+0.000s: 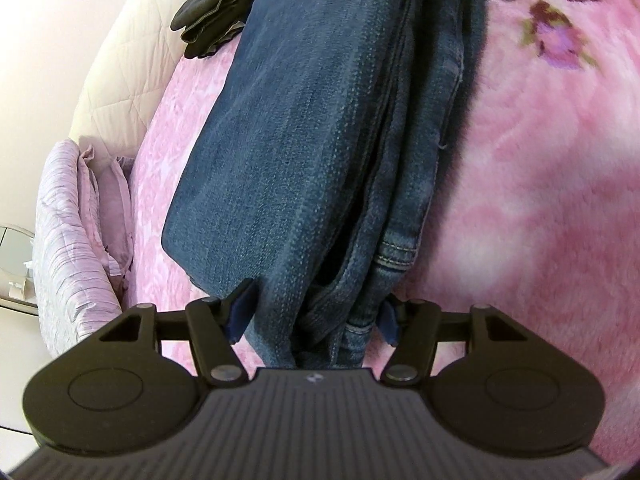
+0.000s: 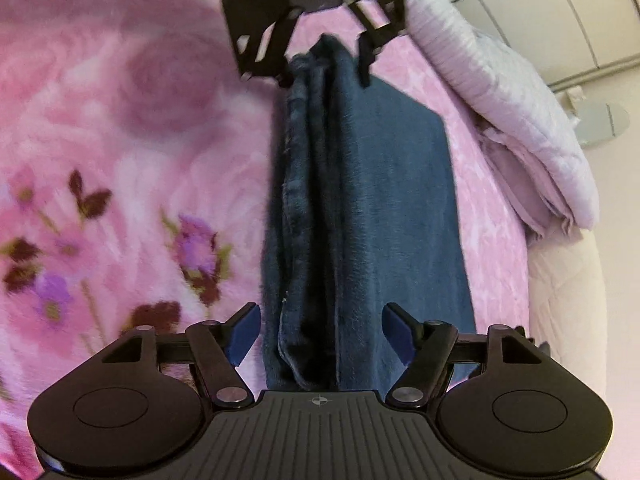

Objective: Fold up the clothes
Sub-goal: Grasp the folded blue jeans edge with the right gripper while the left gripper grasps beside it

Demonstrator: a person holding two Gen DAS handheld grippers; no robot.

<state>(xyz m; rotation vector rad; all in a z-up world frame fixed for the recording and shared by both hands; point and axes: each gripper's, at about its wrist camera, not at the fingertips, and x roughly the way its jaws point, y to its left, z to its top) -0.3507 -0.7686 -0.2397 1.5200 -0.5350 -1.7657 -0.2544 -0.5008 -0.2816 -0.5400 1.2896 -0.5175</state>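
Folded blue jeans [image 1: 316, 128] hang stretched between my two grippers above a pink bed. My left gripper [image 1: 316, 312] has its blue pads against both sides of one end of the jeans, near a stitched hem. In the right wrist view the jeans [image 2: 360, 208] run from my right gripper [image 2: 322, 336] up to the left gripper [image 2: 324, 68] at the top. The right gripper's blue fingers [image 2: 244, 332] stand a little off the cloth on each side, so its grip is unclear.
A pink flowered fleece blanket [image 1: 552, 160] covers the bed. A black garment [image 1: 216, 12] lies at the far end. A lilac striped pillow [image 1: 68, 240] and a cream quilted edge [image 1: 132, 60] border the bed; the pillow also shows in the right wrist view [image 2: 504, 92].
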